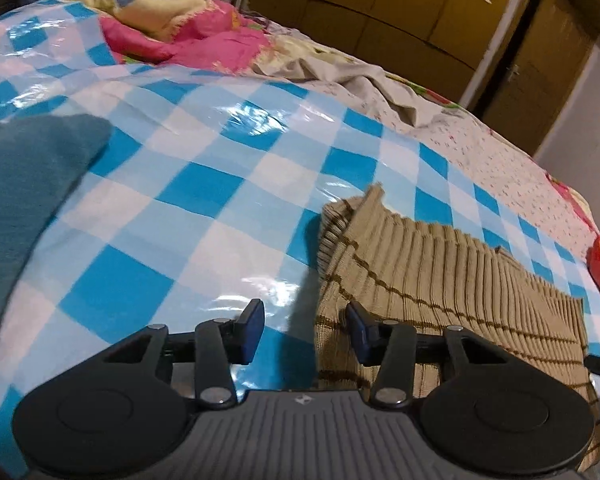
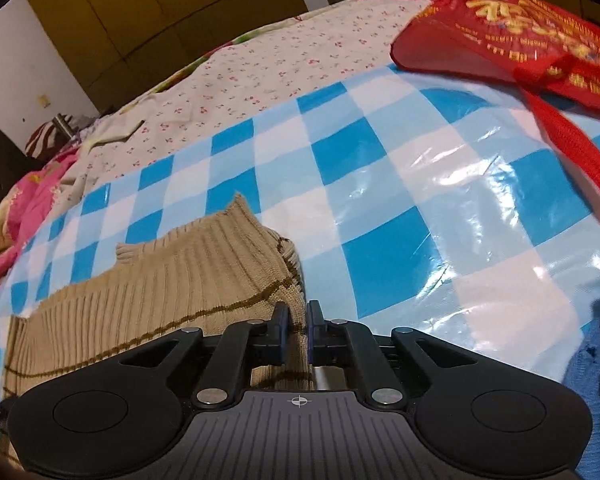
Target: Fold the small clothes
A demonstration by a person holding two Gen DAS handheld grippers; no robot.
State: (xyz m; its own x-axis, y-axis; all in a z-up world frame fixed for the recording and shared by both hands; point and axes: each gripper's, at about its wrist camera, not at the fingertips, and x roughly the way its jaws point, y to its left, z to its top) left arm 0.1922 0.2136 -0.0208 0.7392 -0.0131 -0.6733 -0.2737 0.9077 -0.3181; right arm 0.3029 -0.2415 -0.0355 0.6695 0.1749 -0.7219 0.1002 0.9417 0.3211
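Observation:
A beige ribbed knit garment with thin brown stripes (image 1: 440, 280) lies on the blue-and-white checked plastic sheet (image 1: 180, 200). My left gripper (image 1: 306, 332) is open; its jaws straddle the garment's left edge, the right finger over the knit. In the right wrist view the same garment (image 2: 160, 292) lies at lower left. My right gripper (image 2: 298, 332) is shut on the garment's right edge, with knit pinched between the blue pads.
A teal cloth (image 1: 24, 184) lies at the left. A pink and cream bundle (image 1: 188, 36) sits at the far end of the bed. A red bag with straps (image 2: 540, 64) lies at right, a blue cloth (image 2: 596, 360) at lower right. Wooden wardrobes (image 1: 380, 8) stand behind.

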